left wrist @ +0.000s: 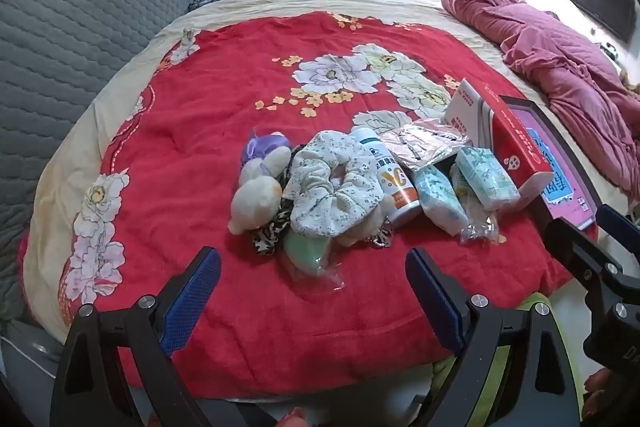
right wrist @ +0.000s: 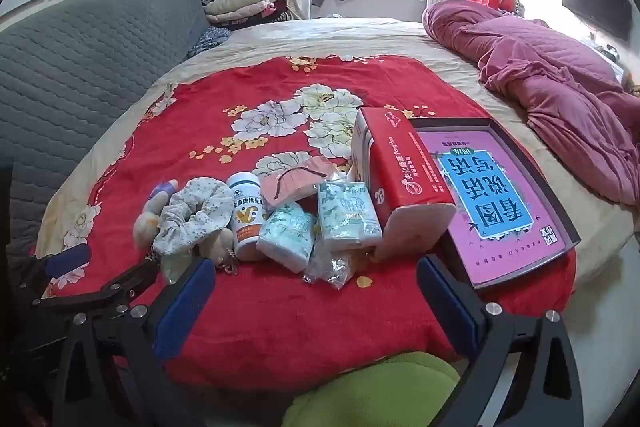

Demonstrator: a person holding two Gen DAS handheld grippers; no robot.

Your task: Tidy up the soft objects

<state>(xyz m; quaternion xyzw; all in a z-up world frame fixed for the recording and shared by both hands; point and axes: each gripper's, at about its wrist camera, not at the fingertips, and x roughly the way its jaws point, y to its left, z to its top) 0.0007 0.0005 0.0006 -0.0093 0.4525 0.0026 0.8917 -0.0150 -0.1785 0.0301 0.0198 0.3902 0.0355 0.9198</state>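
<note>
A heap of small things lies on the red flowered blanket (left wrist: 224, 99). A cream plush toy (left wrist: 256, 199) with a purple bow lies at its left. A white floral scrunchie (left wrist: 332, 191) lies beside it, over a leopard-print scrunchie (left wrist: 272, 231) and a bagged mint-green item (left wrist: 308, 255). A white bottle (left wrist: 394, 183), two tissue packs (left wrist: 438, 199) (left wrist: 486, 179) and a bagged pink item (left wrist: 420, 143) lie to the right. My left gripper (left wrist: 312, 287) is open and empty just short of the heap. My right gripper (right wrist: 316, 295) is open and empty before the tissue packs (right wrist: 288, 235).
A red box (right wrist: 404, 175) and a dark tray (right wrist: 560, 203) holding a pink book stand at the heap's right. A crumpled pink quilt (right wrist: 560, 83) lies far right. A grey quilted headboard (left wrist: 72, 47) runs along the left. Something green (right wrist: 372, 391) lies under the bed's near edge.
</note>
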